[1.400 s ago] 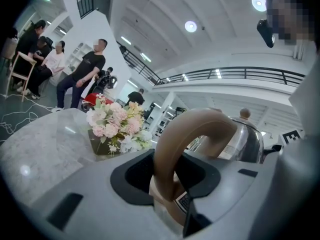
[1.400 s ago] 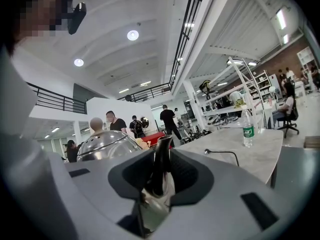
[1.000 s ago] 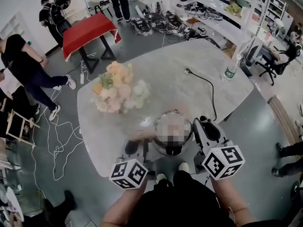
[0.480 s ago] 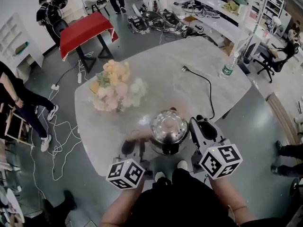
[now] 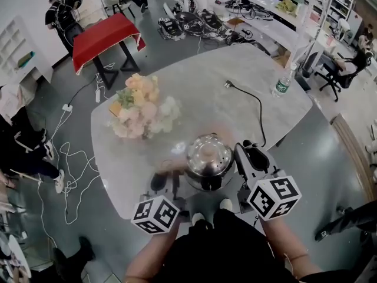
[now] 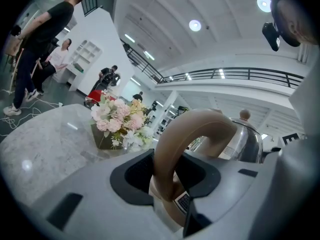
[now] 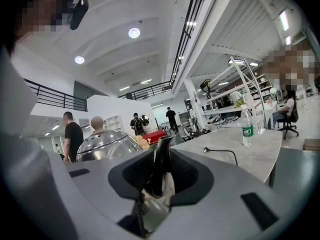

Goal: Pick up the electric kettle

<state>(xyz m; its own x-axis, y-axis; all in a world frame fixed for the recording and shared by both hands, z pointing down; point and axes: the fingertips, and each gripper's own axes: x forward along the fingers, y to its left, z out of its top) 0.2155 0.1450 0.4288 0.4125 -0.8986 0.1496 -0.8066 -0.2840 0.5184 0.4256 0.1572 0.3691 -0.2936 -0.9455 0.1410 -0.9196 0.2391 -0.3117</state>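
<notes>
The electric kettle [image 5: 207, 160], polished steel with a round lid knob, stands at the near edge of the marble table [image 5: 194, 93]. My left gripper [image 5: 169, 180] is shut on its curved tan handle [image 6: 192, 129], which runs between the dark pads [image 6: 132, 176] in the left gripper view. My right gripper [image 5: 242, 158] is shut on the dark spout [image 7: 161, 161] on the kettle's other side. The steel dome [image 7: 106, 143] shows just left of the right jaws. Whether the kettle's base rests on the table is hidden.
A bouquet of pink and white flowers [image 5: 141, 108] stands behind the kettle to the left. A black power cord [image 5: 252, 102] lies to the right, and a water bottle [image 5: 284, 82] stands at the far right edge. People, a red table [image 5: 103, 37] and floor cables surround the table.
Both grippers and the kettle have kept their places and grips. A person on the floor at the left has walked toward the lower left.
</notes>
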